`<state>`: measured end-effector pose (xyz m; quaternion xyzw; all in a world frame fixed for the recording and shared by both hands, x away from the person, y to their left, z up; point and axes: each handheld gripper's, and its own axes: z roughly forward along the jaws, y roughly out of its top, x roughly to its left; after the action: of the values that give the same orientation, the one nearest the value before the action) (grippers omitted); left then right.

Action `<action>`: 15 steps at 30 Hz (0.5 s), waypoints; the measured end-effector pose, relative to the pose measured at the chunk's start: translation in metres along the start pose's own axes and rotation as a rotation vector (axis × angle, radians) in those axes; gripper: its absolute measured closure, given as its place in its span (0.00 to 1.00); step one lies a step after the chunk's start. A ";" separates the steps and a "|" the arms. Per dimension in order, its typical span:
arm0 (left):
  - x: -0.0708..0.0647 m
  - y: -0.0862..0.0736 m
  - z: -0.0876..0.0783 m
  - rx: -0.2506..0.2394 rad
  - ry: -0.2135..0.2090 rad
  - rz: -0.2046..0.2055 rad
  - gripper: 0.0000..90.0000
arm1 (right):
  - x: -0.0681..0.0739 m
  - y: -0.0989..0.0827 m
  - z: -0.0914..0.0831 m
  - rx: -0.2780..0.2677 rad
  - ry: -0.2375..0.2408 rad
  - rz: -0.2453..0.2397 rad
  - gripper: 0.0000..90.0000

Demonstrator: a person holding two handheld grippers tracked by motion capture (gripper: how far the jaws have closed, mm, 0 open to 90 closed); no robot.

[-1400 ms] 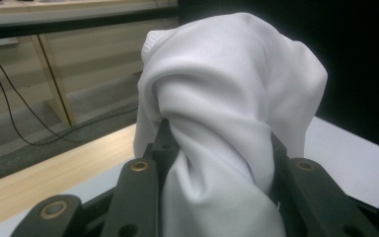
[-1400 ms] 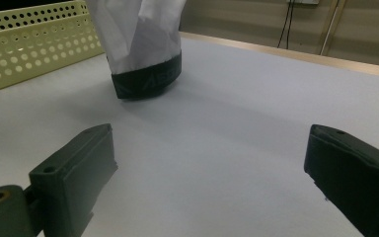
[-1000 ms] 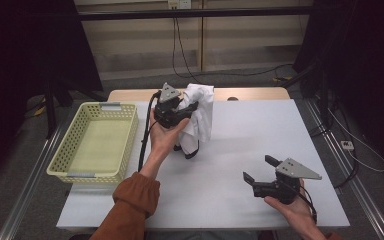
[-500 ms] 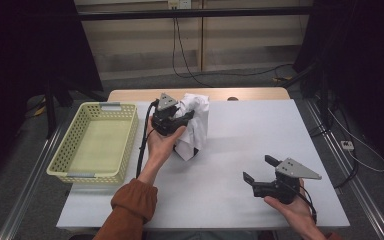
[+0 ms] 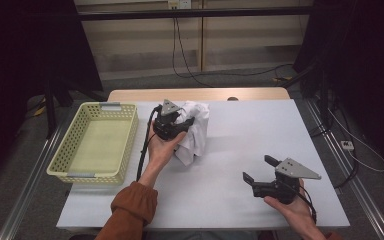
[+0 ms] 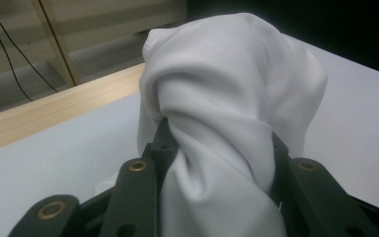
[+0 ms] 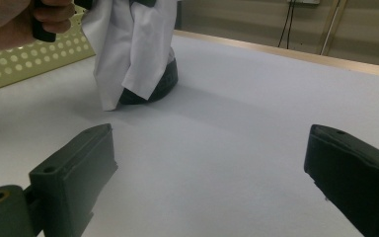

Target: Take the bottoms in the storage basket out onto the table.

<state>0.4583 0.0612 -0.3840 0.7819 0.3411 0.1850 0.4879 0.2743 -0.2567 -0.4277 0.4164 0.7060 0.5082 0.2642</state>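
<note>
It looked like a lab: a bare white table stood between black curtains, with loose cables on the floor.

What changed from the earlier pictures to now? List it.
The left gripper, shut on the white cloth, has come down toward the table, so the cloth now bunches lower, its hem near the surface. No grip was taken or released. The right gripper stayed in place with its jaws open, and the yellow basket did not move.
</note>
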 end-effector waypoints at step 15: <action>-0.001 -0.014 0.014 0.056 0.007 -0.004 0.69 | 0.000 0.000 0.000 0.000 0.000 0.001 0.06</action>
<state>0.4611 0.0558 -0.4023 0.7938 0.3496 0.1773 0.4650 0.2745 -0.2568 -0.4278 0.4167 0.7059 0.5083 0.2642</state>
